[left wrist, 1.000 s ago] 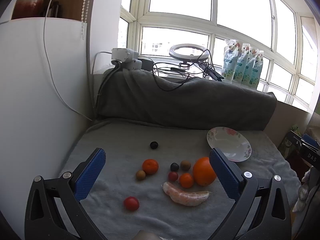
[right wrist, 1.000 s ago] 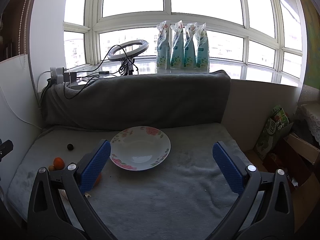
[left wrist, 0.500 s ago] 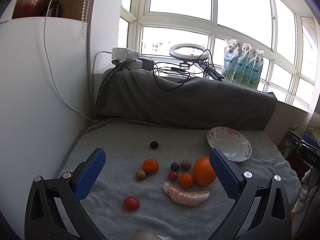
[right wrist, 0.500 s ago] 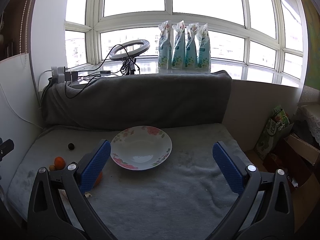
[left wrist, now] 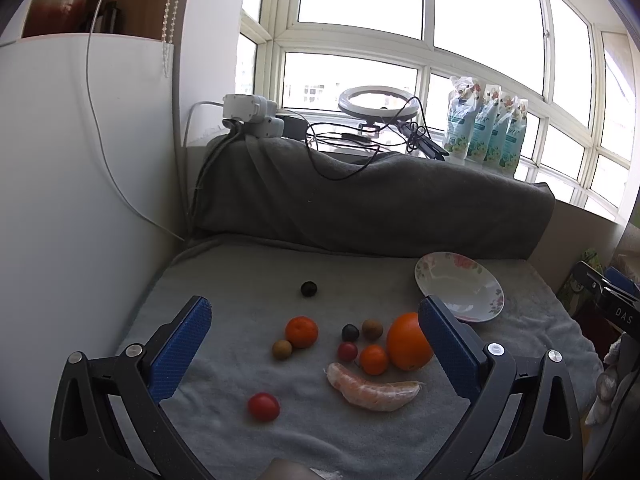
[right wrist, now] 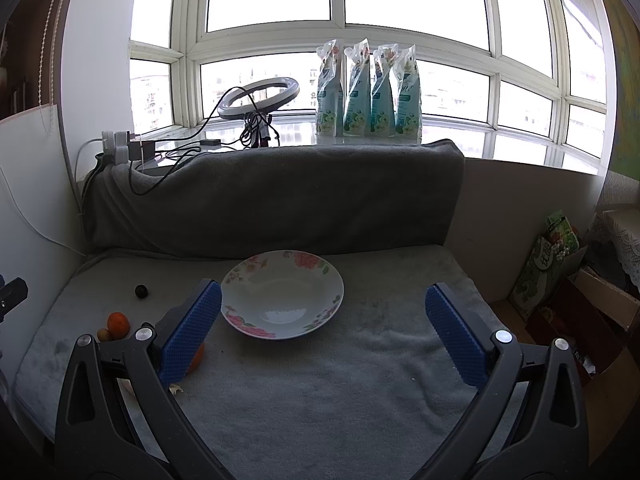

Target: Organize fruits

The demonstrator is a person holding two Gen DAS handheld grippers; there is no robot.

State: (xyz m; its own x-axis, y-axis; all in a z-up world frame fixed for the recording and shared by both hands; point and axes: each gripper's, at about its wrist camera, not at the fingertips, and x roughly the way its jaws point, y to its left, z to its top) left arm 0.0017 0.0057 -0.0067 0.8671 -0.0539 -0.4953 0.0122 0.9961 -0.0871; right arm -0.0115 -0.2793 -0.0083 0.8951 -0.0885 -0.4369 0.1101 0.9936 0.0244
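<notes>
Fruit lies scattered on a grey towel in the left wrist view: a big orange (left wrist: 408, 341), two small tangerines (left wrist: 301, 331) (left wrist: 373, 359), a peeled tangerine piece (left wrist: 374, 389), a red tomato (left wrist: 263, 406), a dark fruit (left wrist: 309, 289) farther back, and several small round fruits. My left gripper (left wrist: 314, 344) hangs open above them, holding nothing. A floral plate (right wrist: 282, 294) sits empty ahead of my right gripper (right wrist: 322, 332), which is open too. The plate (left wrist: 459, 286) shows at the right of the fruit.
A dark grey cushion (right wrist: 276, 196) backs the towel-covered surface. Behind it are a ring light (right wrist: 259, 96), cables and several green pouches (right wrist: 368, 92) on the sill. A white panel (left wrist: 60, 200) walls the left. Boxes (right wrist: 568, 280) stand off the right edge.
Both views have shifted very slightly; the fruit and plate lie where they were and both grippers stay open.
</notes>
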